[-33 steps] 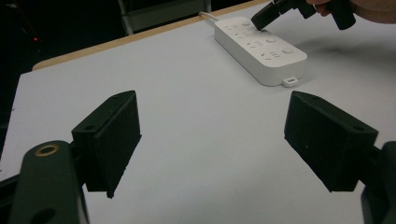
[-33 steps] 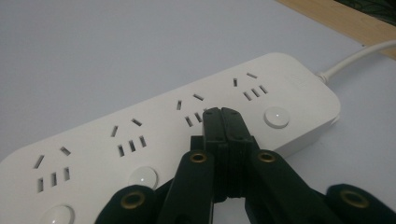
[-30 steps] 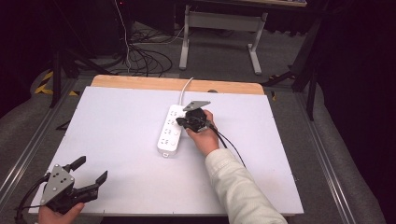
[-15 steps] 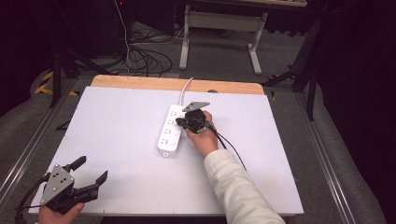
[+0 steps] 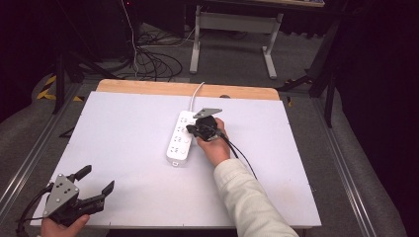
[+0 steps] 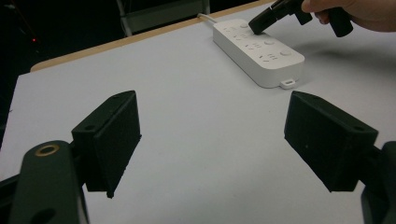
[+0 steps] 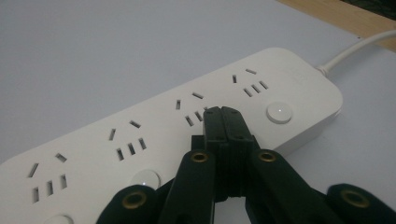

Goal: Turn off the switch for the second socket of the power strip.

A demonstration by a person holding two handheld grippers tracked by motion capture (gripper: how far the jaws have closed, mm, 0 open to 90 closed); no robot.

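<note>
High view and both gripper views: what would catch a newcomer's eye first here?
The white power strip lies mid-table on the white board, its cord running off the far edge. The right tool, jaws shut, has its tip down on the strip's top between sockets and round buttons. The left tool sits open at the near left corner, holding nothing.

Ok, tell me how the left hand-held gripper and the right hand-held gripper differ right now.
The left black hand-held gripper has its jaws spread wide; the right black hand-held gripper has its jaws closed together, with nothing between them. The left hangs at the near left corner of the white table; the right has its tips on the white plastic power strip. Each is held in a hand.
</note>
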